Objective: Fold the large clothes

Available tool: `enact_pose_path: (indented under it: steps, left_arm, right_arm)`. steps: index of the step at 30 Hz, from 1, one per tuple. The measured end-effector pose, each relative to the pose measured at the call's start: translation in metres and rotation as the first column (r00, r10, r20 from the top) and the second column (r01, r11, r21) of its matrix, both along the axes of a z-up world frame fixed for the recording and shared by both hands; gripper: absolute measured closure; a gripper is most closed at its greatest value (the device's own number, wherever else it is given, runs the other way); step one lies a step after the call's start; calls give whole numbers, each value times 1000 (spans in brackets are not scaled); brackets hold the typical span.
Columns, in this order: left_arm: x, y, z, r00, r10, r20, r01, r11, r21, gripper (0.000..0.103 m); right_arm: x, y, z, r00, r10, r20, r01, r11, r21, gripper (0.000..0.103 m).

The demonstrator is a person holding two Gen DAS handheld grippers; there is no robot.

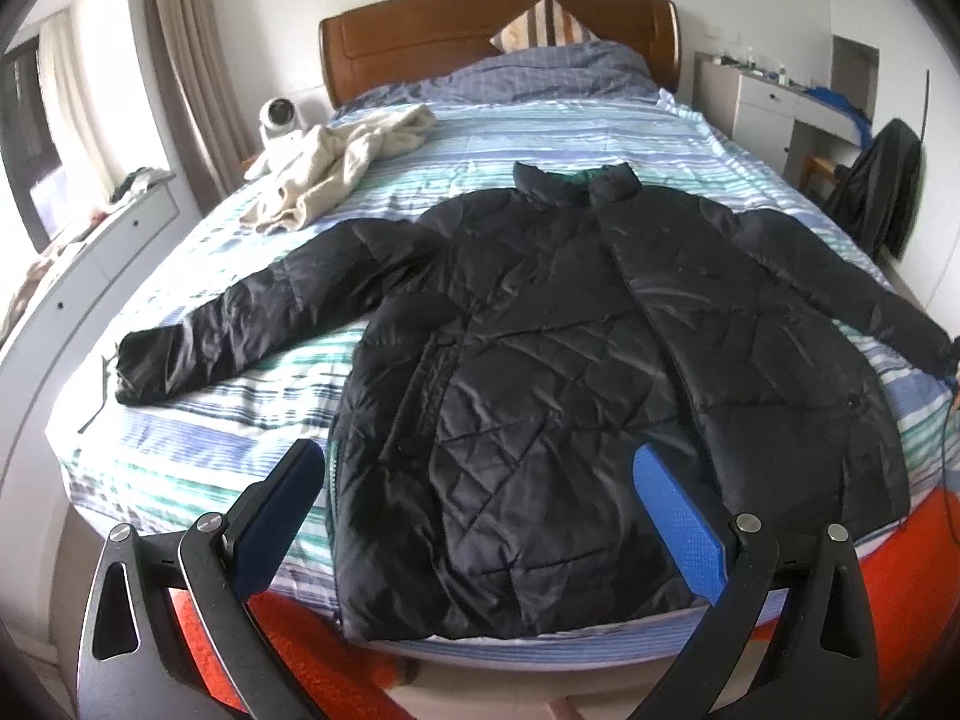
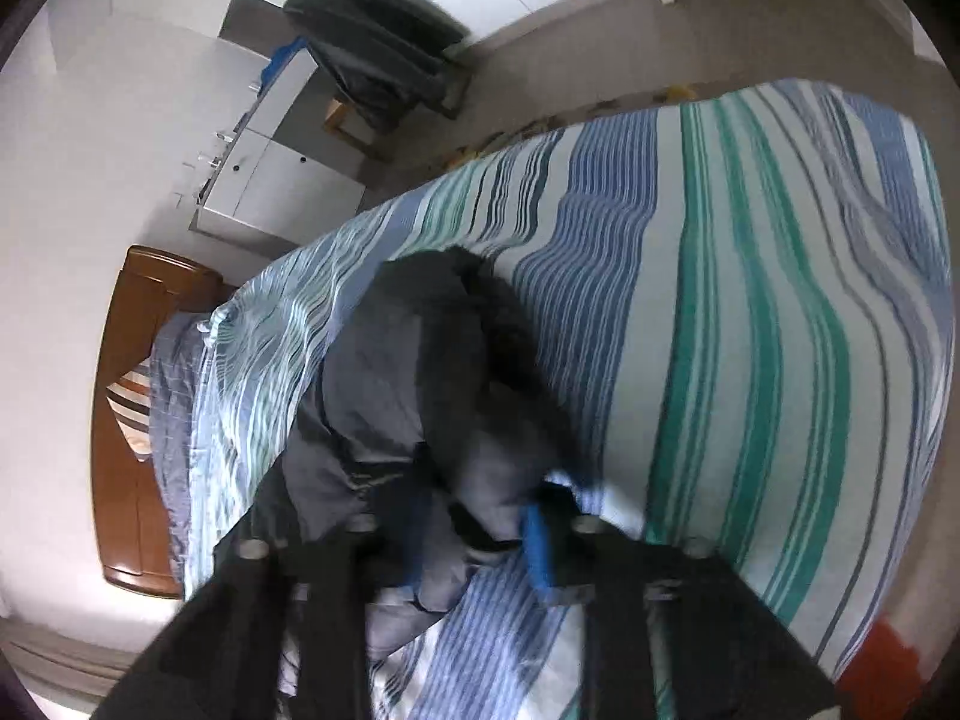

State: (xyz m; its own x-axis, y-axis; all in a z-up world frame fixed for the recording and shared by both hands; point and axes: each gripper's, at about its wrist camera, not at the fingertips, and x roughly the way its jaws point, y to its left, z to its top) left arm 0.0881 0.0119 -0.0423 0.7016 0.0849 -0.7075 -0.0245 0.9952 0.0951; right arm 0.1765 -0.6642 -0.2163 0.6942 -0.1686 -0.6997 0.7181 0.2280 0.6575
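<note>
Black quilted jacket (image 1: 570,348) lies front up across the striped bed (image 1: 240,450), collar toward the wooden headboard (image 1: 456,36), both sleeves spread out to the sides. One cream garment (image 1: 336,162) sits crumpled near the bed's far left corner, well apart from the jacket. One striped cushion (image 1: 543,24) leans on the headboard above a bunched blue quilt (image 1: 540,75). A white dresser (image 1: 774,102) stands at the right wall. The left gripper (image 1: 480,510) hovers over the jacket's hem, fingers wide apart, holding nothing. The right gripper (image 2: 480,546) is clamped on the jacket's sleeve cuff (image 2: 474,516); this view is blurred.
</note>
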Motion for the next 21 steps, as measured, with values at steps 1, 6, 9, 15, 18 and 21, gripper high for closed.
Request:
enact_pose_path:
  steps: [1,6,9,15,18,21]
  left_arm:
    - [-1,0,0,1000,0,5,0,1000,2,1]
    - [-1,7,-6,1000,17,-5,-17,1000,13,1]
    - [4,13,-9,999,31,-23,-31,999,-17,1]
    - [6,12,-6,999,33,-2,-33,997,-70,1]
    - [3,9,-7,1000,23,4,-23,998,-62,1]
    - [1,10,-11,1000,22,-1,-22,999,-43,1]
  right_arm:
    - [0,6,12,1000,19,9,-19,998,-57,91]
    - [14,53,91,972,226,69,-189,920,-344,93]
    - [27,119,161,890,447,87,-330,766,-552,93]
    - [41,272,225,659,750,-57,-507,388,-769,93]
    - [45,345,215,551,821,-147,-561,235,-794,93]
    - [51,405,187,446,868,-218,-619,124,-776,93]
